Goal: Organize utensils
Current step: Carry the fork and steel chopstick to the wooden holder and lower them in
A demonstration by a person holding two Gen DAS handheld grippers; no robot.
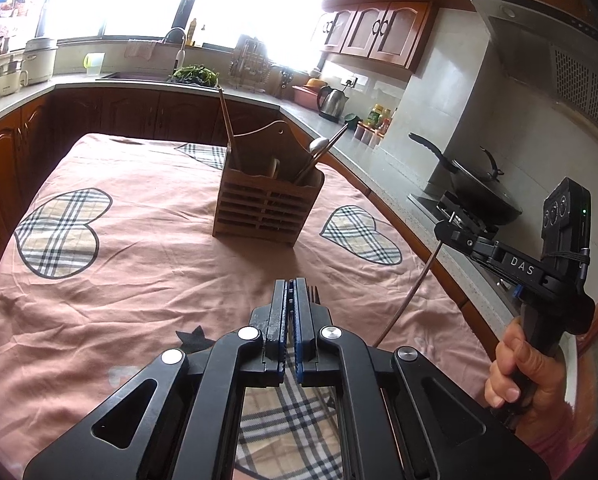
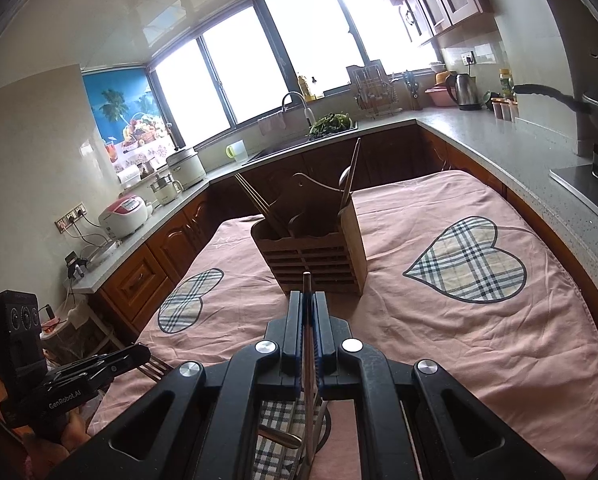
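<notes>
**Both grippers loaded, holder straight ahead**

The step in hand looks like carrying picked-up utensils to the wooden utensil holder [image 1: 265,204], which stands upright on the pink heart-patterned cloth [image 1: 139,264] covering the counter, well ahead of both grippers. It already holds wooden chopsticks [image 1: 229,128] on one side and metal utensils [image 1: 323,152] on the other.

The left gripper [image 1: 291,292] is closed nearly flush on a fork [image 1: 313,293], whose tines poke out just beside its blue pads. The right gripper [image 2: 307,300] is clamped tight on a thin metal rod-like utensil [image 2: 307,280], probably a chopstick, though I cannot tell for sure.

The next move calls for raising each tip above the holder's rim, aiming at the matching compartment, tilting the utensil downward, then opening.

The left view shows the right gripper side-on with its long utensil hanging down toward the cloth. The right view shows the fork's tines [image 2: 155,368] clearly, and another utensil [image 2: 279,438] lying on the cloth beneath that gripper, which the left view misses.
</notes>
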